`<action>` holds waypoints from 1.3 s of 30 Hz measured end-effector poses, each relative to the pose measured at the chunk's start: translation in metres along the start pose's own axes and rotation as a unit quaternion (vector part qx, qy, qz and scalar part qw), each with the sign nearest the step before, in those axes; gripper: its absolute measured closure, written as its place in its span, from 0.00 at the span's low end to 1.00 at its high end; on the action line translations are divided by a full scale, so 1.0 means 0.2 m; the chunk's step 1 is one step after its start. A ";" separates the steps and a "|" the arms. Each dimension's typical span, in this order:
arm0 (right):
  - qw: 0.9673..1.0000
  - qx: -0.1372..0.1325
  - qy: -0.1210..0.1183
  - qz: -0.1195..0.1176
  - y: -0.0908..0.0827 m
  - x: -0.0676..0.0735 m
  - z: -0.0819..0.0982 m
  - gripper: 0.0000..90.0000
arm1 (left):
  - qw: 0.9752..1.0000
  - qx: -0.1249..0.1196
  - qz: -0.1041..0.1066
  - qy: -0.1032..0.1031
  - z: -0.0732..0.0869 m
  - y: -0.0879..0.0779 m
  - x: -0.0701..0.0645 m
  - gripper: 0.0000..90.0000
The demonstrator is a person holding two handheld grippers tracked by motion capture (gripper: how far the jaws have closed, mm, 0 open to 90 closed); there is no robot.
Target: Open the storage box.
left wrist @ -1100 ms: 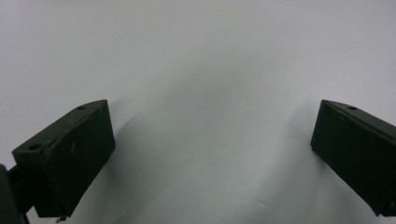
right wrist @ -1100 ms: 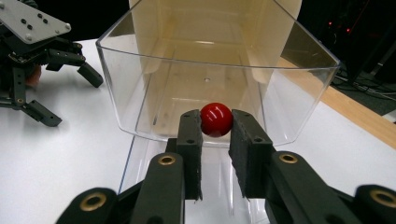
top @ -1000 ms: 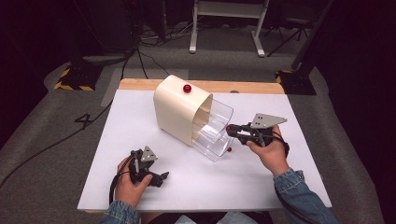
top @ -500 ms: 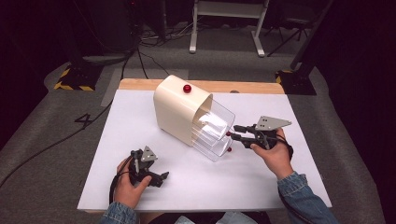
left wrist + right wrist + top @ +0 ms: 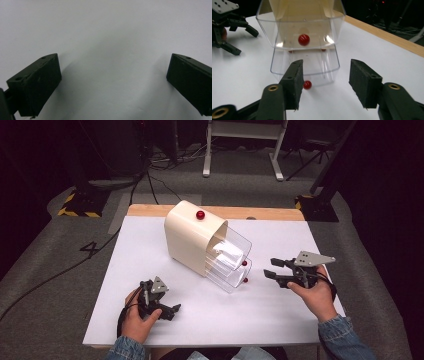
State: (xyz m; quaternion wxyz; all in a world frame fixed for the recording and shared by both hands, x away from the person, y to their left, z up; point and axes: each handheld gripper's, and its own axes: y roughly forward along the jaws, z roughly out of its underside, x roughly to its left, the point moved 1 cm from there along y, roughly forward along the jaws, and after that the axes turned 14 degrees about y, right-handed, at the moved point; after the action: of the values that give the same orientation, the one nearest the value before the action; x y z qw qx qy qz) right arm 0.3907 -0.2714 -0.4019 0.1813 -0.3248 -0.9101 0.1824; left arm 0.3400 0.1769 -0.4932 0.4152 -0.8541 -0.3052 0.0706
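While the left gripper (image 5: 167, 309) rests spread on the white worktop (image 5: 280, 320) with nothing between its jaws, the right gripper (image 5: 271, 268) sits just beside the cream drawer unit (image 5: 190, 237). Its jaws have just been opening, nothing between them. Two clear drawers (image 5: 304, 60) stand pulled out, red knobs (image 5: 303, 39) facing it.

A white "4" (image 5: 90, 249) stood marked on the grey floor (image 5: 60, 285), left of the worktop (image 5: 150, 245); nothing else was legible.
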 end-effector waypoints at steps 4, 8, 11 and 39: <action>1.000 0.015 0.018 0.021 -0.10 -0.06 0.07 0.46 | 1.000 0.000 0.000 0.000 0.00 0.00 0.00 0.00; 0.999 0.022 0.028 0.030 -0.15 -0.09 0.11 0.45 | 1.000 0.000 0.000 0.000 0.00 0.00 0.00 0.00; 0.998 0.030 0.036 0.040 -0.19 -0.12 0.15 0.44 | 1.000 0.000 0.000 0.000 0.00 0.00 0.00 0.00; 0.985 0.134 0.065 0.090 -0.26 -0.32 0.48 0.36 | 1.000 0.001 0.001 -0.001 0.00 0.00 0.00 0.00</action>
State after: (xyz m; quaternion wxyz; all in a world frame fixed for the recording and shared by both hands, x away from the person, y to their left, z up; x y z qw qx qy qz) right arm 0.3663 -0.3720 -0.4762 0.2652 -0.3896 -0.8305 0.2969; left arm 0.3403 0.1766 -0.4930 0.4160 -0.8537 -0.3050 0.0721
